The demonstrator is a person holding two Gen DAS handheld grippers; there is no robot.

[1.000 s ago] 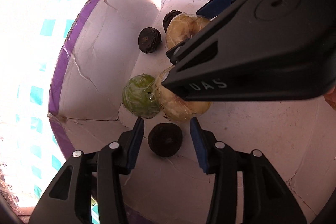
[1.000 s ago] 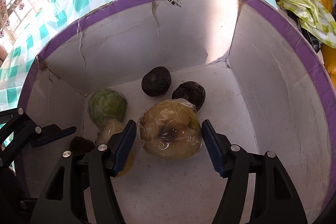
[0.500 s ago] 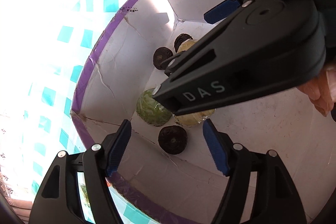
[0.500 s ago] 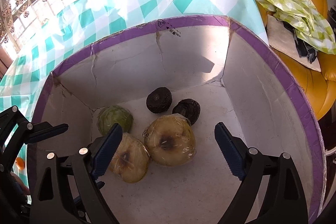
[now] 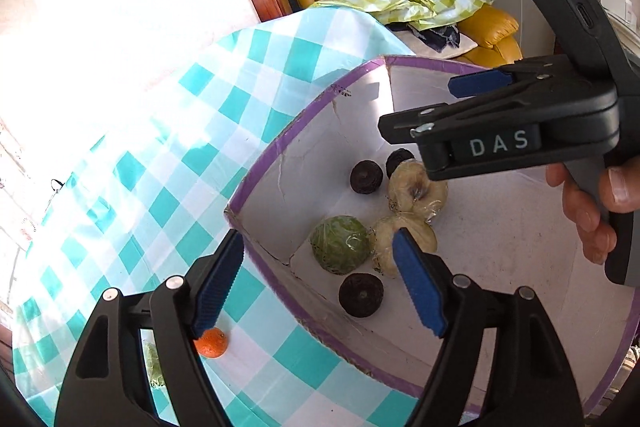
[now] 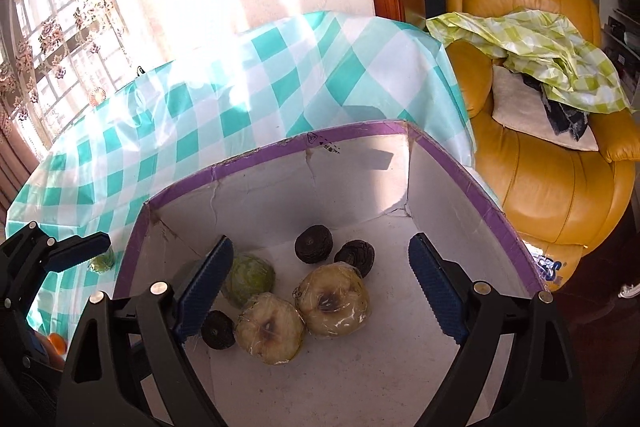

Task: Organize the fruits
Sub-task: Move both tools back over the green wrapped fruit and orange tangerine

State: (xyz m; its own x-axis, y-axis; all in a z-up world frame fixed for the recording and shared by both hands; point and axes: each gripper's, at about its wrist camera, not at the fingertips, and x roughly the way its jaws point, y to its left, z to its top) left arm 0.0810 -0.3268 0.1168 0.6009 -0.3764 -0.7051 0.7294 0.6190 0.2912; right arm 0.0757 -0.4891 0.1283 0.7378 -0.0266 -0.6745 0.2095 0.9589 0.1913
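A white box with a purple rim [image 5: 304, 131] [image 6: 360, 133] sits on the checked tablecloth. Inside lie two wrapped pale apples [image 6: 334, 301] [image 6: 269, 327], a wrapped green fruit [image 6: 252, 277] [image 5: 340, 249] and three dark fruits [image 6: 314, 243] [image 6: 218, 329] [image 5: 360, 295]. My left gripper [image 5: 320, 283] is open and empty, raised above the box's near-left corner. My right gripper [image 6: 320, 291] is open and empty, raised above the box; it also shows in the left wrist view [image 5: 452, 103]. An orange [image 5: 212, 343] lies on the cloth outside the box.
A teal checked tablecloth [image 6: 200, 99] covers the table. A yellow leather armchair [image 6: 560, 179] with a green checked cloth [image 6: 540, 51] stands to the right of the table. A small green fruit [image 6: 102, 261] lies on the cloth left of the box.
Both grippers have lifted up out of the box and opened wider. The dark fruit and the pale apple they were around stay on the box floor.
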